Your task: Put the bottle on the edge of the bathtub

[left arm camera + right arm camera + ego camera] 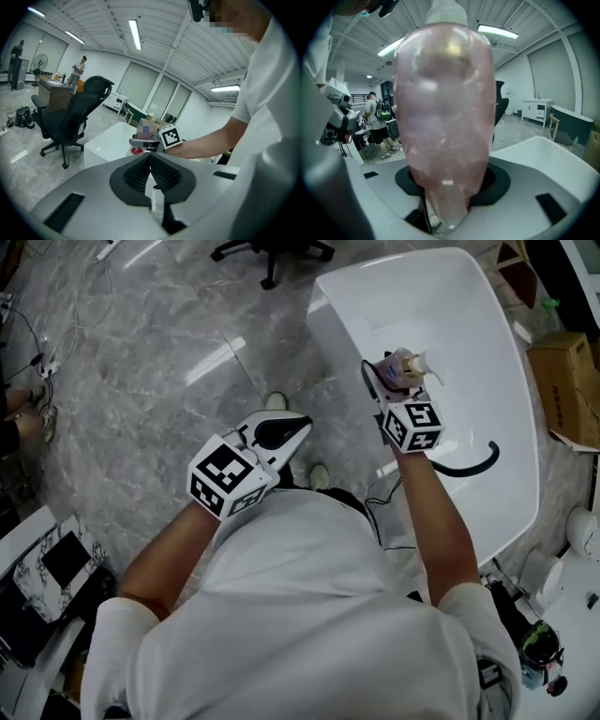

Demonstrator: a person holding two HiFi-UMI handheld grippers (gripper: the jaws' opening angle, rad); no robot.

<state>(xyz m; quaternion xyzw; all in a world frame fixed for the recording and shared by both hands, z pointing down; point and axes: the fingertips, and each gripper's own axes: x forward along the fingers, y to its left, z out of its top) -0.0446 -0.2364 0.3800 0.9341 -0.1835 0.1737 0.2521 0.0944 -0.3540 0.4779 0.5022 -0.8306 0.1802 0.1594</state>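
Observation:
A translucent pink pump bottle [410, 365] with a white pump head is held upright in my right gripper [394, 378], above the inside of the white bathtub [487, 324] near its left rim. In the right gripper view the bottle [445, 108] fills the frame, with the jaws shut on its lower body. My left gripper [298, 430] hangs over the floor, left of the tub and close to my body. Its pads [161, 171] meet with nothing between them. From the left gripper view I see the bottle [146, 127] over the tub [110, 140].
A black curved hose [469, 465] lies in the tub. A black office chair [272, 251] stands on the marble floor beyond the tub's end. A cardboard box [567, 381] sits to the tub's right. Cables [47, 352] trail on the floor at left.

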